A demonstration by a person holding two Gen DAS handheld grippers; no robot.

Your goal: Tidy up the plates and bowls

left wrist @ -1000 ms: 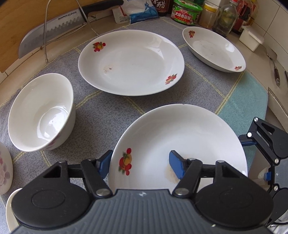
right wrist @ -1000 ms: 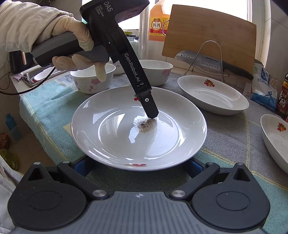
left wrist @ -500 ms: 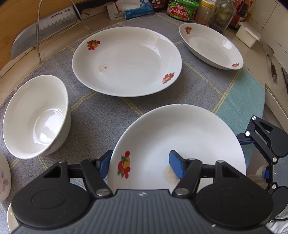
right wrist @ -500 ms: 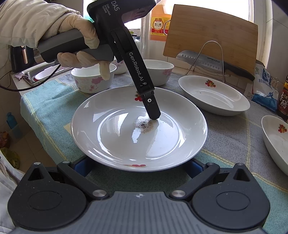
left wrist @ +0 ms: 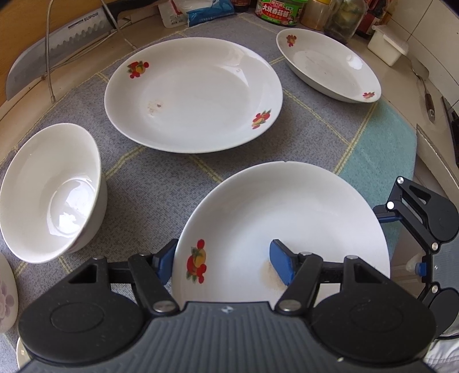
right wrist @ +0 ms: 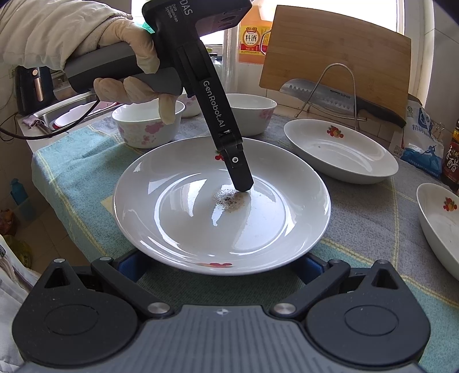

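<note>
A white plate with fruit prints (left wrist: pixel 287 218) lies on the cloth; it also shows in the right wrist view (right wrist: pixel 200 218). My left gripper (left wrist: pixel 223 265) straddles its near rim, one blue finger (left wrist: pixel 279 264) inside the plate, the other outside below the rim, jaws wide apart. My right gripper (right wrist: pixel 221 265) is open with its fingers low on either side of the plate's near rim. A second plate (left wrist: pixel 192 94) and a third (left wrist: pixel 330 64) lie farther back. A plain white bowl (left wrist: pixel 48 192) stands at the left.
Flowered bowls (right wrist: pixel 146 126) stand behind the plate. A knife (right wrist: pixel 338 99) rests on a wire rack before a cutting board (right wrist: pixel 335 54). Jars and bottles (left wrist: pixel 281 11) line the back. The counter edge (left wrist: pixel 436 152) runs at the right.
The left wrist view has shifted slightly: the far plates and bowl sit a little lower and closer. Both grippers keep their places at the plate's rim.
</note>
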